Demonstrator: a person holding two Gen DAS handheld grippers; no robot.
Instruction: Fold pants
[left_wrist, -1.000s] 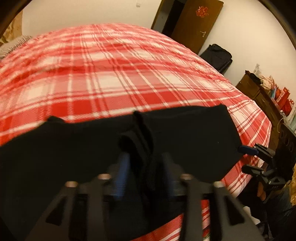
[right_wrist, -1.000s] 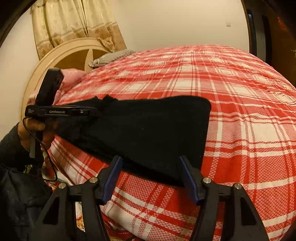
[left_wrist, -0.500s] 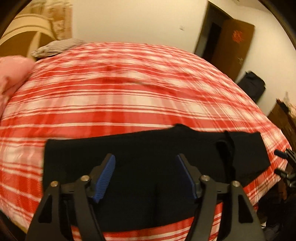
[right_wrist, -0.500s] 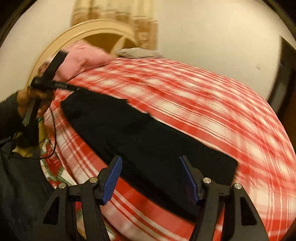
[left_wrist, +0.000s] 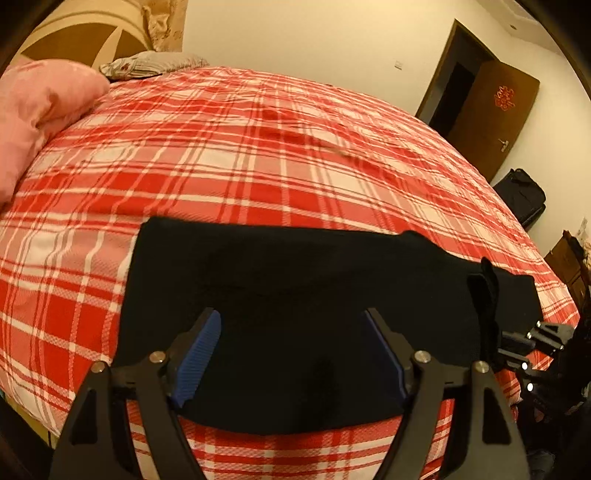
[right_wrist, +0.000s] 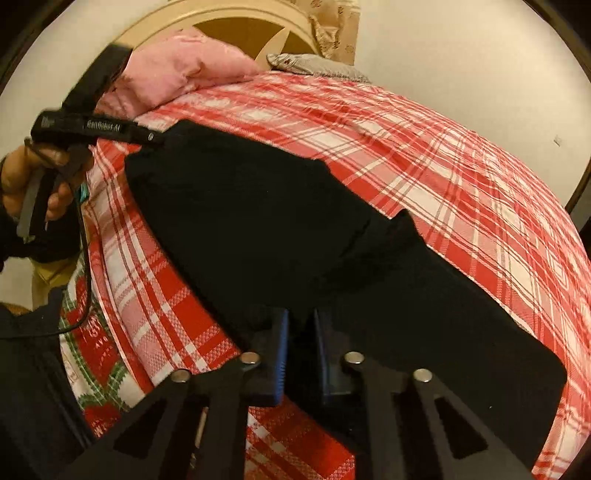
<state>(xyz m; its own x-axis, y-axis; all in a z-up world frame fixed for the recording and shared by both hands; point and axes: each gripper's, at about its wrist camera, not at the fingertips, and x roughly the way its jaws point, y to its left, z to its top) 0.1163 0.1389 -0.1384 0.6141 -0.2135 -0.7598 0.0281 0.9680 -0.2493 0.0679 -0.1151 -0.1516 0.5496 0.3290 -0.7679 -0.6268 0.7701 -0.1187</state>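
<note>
Pants, black, lie flat along the near edge of a bed covered in red-and-white plaid.

Left hand-held gripper: tilted down over the pants, jaws wide apart and just been opening; blue pads hover above the cloth with black fabric showing between them, not pressed. In the right wrist view a hand grips its handle at the far end of the garment.

Right hand-held gripper: angled down at the near long edge of the pants, jaws just been closing and now nearly together. Dark fabric fills the narrow gap between the blue pads; reads as clamped on the pants edge.

Pants condition: folded lengthwise into one long dark strip, smooth, with a small raised bump on the far edge about midway. A narrow band of fabric stands up near the right end in the left wrist view.

Pink pillow and grey pillow sit at the headboard, well apart from the pants.
</note>
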